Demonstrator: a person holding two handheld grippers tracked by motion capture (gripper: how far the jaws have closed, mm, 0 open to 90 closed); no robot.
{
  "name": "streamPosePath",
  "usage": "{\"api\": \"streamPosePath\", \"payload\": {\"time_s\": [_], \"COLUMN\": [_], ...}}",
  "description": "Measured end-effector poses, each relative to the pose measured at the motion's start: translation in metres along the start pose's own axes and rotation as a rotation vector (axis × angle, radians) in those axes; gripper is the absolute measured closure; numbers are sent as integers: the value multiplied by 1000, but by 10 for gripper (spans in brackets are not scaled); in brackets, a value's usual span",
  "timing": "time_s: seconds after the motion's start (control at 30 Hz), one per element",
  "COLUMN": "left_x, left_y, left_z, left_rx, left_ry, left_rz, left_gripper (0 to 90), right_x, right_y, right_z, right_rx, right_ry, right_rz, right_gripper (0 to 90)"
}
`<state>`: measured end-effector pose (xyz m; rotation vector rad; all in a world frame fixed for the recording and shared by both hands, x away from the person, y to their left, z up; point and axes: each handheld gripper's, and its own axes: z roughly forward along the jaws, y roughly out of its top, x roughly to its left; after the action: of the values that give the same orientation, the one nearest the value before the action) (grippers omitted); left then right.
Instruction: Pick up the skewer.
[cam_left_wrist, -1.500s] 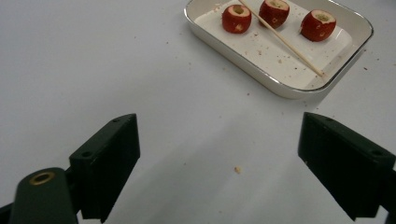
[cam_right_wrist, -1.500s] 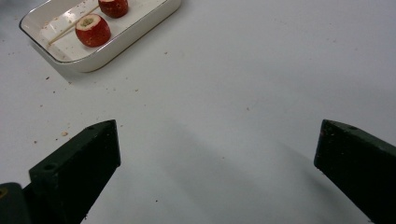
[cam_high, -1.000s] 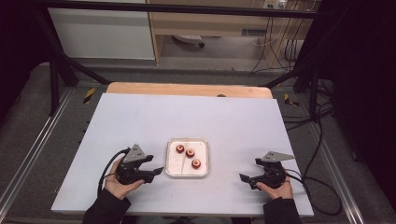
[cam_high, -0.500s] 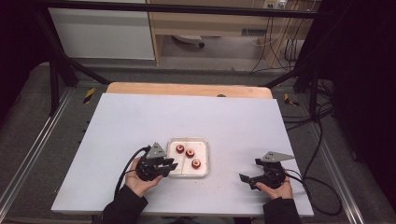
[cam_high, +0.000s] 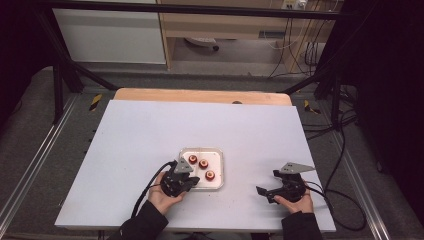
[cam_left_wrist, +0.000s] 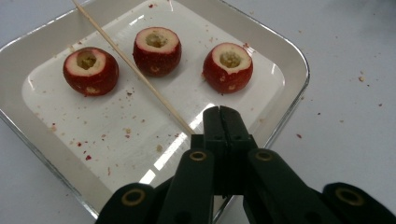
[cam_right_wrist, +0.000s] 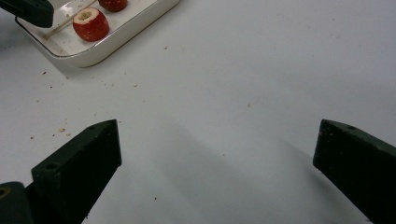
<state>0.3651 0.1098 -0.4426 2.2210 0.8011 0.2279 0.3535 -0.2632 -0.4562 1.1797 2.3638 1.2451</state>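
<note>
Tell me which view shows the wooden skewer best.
The left gripper view: the skewer runs its length across the white tray, its near end pinched in the left gripper. The right gripper view catches a short stretch beside a cored red fruit. In the high view it is too thin to make out.

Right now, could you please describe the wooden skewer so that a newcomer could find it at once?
On the pale table sits a white tray holding three red hollowed fruits. The skewer is the thin pale stick that slants across the tray between them, its near end pinched in the left gripper. It is the only long, straight thing there.
</note>
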Motion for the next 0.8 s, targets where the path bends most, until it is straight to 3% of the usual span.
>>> {"api": "streamPosePath", "payload": {"time_s": [0.17, 0.43, 0.7, 0.8], "left_x": [0, 5, 9, 9], "left_y": [-2, -6, -5, 0], "left_z": [2, -5, -13, -14], "left_rx": [17, 33, 1, -13], "left_ry": [0, 43, 67, 99], "left_rz": [1, -17, -45, -61], "left_gripper": [900, 900, 897, 782], "right_x": [0, 0, 0, 0], "right_y": [0, 0, 0, 0], "right_z": [0, 0, 0, 0], "right_rx": [-2, 2, 2, -3], "right_ry": [1, 0, -1, 0], "right_rz": [3, 0, -2, 2], "right_gripper": [16, 16, 16, 16]}}
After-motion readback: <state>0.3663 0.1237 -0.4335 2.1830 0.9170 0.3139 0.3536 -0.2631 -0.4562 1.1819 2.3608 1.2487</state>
